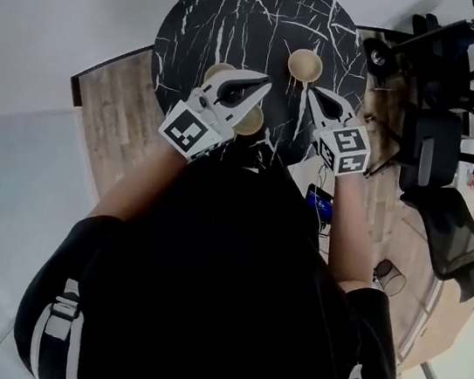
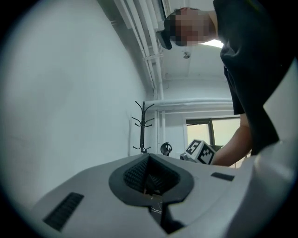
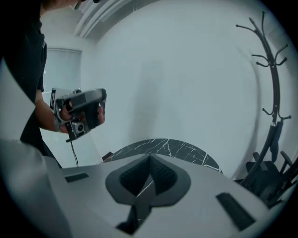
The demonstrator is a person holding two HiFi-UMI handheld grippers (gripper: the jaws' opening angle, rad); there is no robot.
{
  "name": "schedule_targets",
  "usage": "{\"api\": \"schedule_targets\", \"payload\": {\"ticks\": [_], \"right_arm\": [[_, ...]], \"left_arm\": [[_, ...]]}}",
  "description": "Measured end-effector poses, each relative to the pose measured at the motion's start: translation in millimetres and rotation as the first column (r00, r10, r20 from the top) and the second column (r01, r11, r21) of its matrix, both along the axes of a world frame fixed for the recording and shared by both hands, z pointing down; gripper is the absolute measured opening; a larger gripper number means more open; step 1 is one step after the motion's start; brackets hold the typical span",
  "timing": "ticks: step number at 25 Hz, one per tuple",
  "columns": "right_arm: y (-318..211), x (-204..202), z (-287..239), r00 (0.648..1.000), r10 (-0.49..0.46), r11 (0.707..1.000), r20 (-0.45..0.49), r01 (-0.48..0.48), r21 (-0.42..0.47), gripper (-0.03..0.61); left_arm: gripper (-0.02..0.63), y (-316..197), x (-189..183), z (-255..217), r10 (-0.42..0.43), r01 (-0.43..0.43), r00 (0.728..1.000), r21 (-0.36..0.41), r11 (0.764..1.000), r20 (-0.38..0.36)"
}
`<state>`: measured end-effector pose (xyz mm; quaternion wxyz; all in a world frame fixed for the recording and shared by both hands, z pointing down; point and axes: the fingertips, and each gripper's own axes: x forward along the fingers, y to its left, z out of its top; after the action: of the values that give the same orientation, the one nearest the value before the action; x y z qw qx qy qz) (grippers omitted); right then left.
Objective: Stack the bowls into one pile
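I count three small tan bowls on the round black marbled table (image 1: 246, 9), none nested yet. The right-hand bowl (image 1: 305, 65) sits in the open, right of the table's centre. The left-hand bowl (image 1: 218, 70) lies left of centre, half covered from above by my left tool. The near bowl (image 1: 250, 124) peeks out close to the table's near edge, under that same tool.

They look like wood or bamboo, so I expect them to be light, stiff and fairly smooth. They should skid on the polished top rather than break. I would take one at the rim, one jaw inside and one outside, and lift straight up before carrying it over the next.

The left gripper (image 1: 260, 82) hangs over the two nearer bowls. Its own view shows the ribbed pads pressed together with nothing between them. The right gripper (image 1: 315, 93) is just beside the right-hand bowl, on its near side, apart from it. Its jaws are also fully closed and empty, with the table's far edge visible beyond them. Both will have to open before any pick.

Off the table's right side stand office chairs (image 1: 439, 135), and a coat rack (image 3: 272, 93) stands by the wall.
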<state>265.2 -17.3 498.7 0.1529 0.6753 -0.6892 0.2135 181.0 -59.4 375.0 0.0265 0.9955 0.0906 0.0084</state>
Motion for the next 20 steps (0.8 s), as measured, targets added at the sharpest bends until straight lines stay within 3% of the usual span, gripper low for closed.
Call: {"api": "schedule_targets", "payload": {"ticks": [7, 12, 17, 20], "right_arm": [[-21, 35, 44, 0.993, -0.117, 0.991, 0.007, 0.117, -0.067, 0.000], [-27, 43, 87, 0.979, -0.203, 0.967, 0.031, 0.206, -0.152, 0.000], [-31, 48, 136, 0.955, -0.290, 0.919, 0.055, 0.294, -0.262, 0.002], [-33, 52, 169, 0.935, -0.351, 0.873, 0.054, 0.347, -0.342, 0.009]], "left_arm": [[0.005, -9, 16, 1, -0.140, 0.140, 0.990, 0.006, 0.990, -0.009], [0.005, -14, 25, 7, -0.227, 0.227, 0.974, 0.009, 0.974, -0.005], [0.005, -15, 30, 9, -0.299, 0.299, 0.954, 0.015, 0.954, -0.016], [0.005, -15, 31, 17, -0.343, 0.343, 0.939, 0.020, 0.939, 0.001]]}}
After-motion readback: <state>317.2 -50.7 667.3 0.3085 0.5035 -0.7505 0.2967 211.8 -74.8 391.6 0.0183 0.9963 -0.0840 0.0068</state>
